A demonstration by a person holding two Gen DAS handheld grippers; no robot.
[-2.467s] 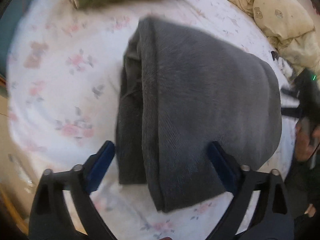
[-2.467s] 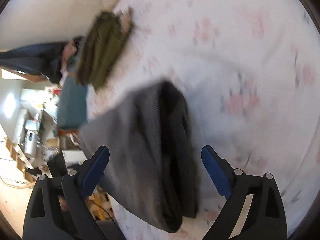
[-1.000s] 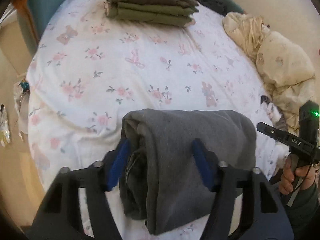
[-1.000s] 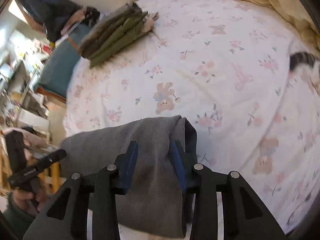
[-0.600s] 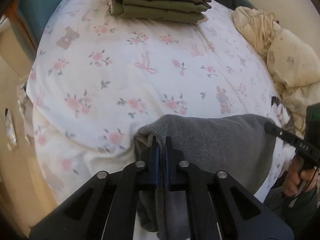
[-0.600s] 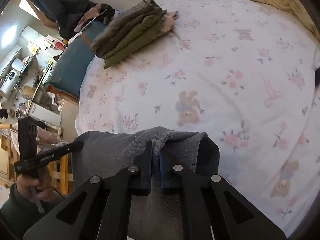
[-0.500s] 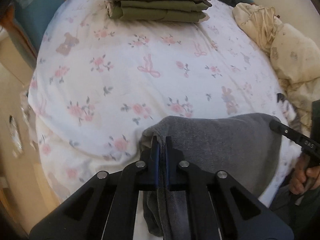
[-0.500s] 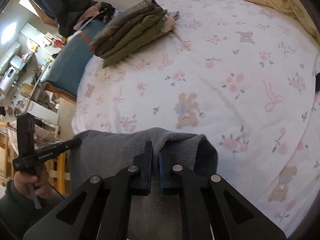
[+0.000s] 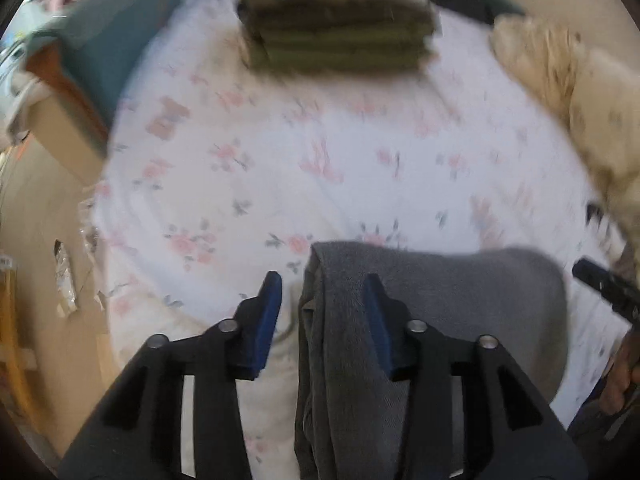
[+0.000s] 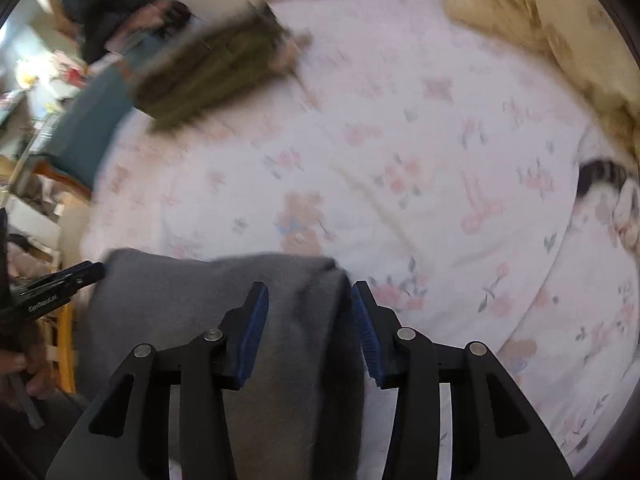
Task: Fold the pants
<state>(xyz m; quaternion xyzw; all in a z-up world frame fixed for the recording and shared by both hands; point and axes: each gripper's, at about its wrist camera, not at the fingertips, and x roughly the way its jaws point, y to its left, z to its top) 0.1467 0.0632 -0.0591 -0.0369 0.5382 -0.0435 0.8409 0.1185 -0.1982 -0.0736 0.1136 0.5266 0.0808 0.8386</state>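
The folded grey pants (image 9: 460, 300) lie at the near edge of the floral bed sheet (image 9: 280, 160). My left gripper (image 9: 323, 280) hangs over their left end; its jaws are opening, and the fold's edge stands between the blue pads without being pressed. In the right wrist view the pants (image 10: 168, 300) run off to the left. My right gripper (image 10: 309, 286) straddles their right end with its jaws opening too, cloth between the pads but loose. Each view catches the other gripper at its edge, held in a hand (image 9: 616, 380).
A stack of folded olive garments (image 9: 340, 36) sits at the far side of the bed. A cream duvet (image 10: 540, 20) is heaped along the right. A striped furry thing (image 10: 600, 176) lies at the right edge. A teal cushion (image 9: 108, 40) and floor clutter lie left.
Half a second ago both grippers were shut on the pants' folded ends. Both have now let go and their jaws stand apart. The left view has tilted up and is blurred.
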